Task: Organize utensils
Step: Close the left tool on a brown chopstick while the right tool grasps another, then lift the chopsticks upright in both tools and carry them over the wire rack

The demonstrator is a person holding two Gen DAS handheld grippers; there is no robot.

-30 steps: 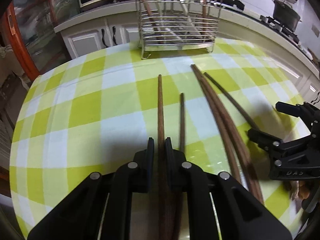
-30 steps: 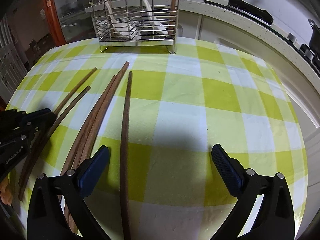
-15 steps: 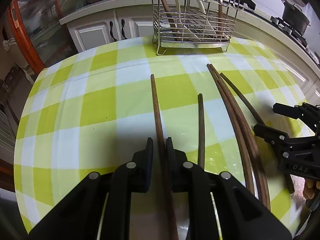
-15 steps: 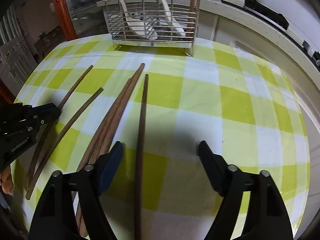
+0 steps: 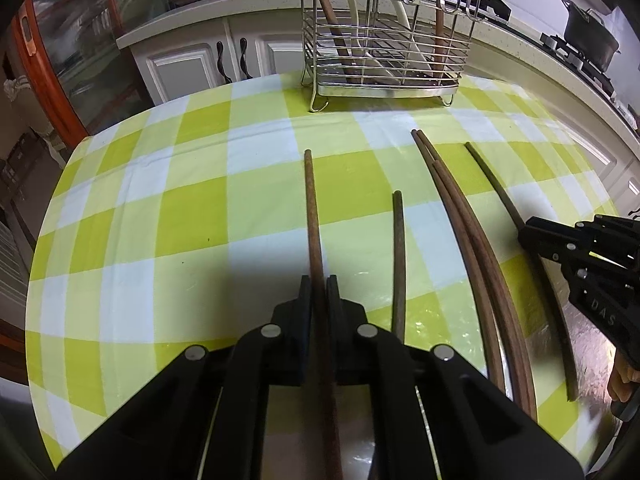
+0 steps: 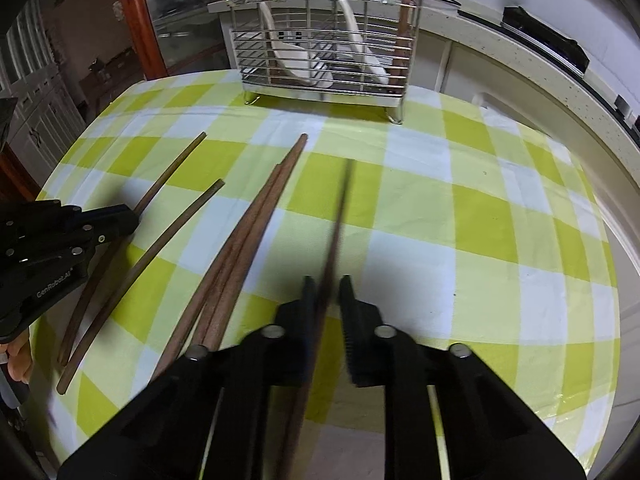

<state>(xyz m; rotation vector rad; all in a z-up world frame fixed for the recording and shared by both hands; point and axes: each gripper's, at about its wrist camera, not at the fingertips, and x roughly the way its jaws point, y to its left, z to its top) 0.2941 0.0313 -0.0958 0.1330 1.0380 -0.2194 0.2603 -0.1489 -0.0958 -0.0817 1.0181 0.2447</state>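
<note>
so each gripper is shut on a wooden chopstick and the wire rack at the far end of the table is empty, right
Not quite. The wire rack is not empty: the left wrist view shows white utensils and wooden sticks standing in it. The rest holds: the left gripper and right gripper are each shut on a wooden chopstick, the right having just closed.

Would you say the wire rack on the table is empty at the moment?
No: the rack already holds white spoons and brown sticks standing inside it.
</note>
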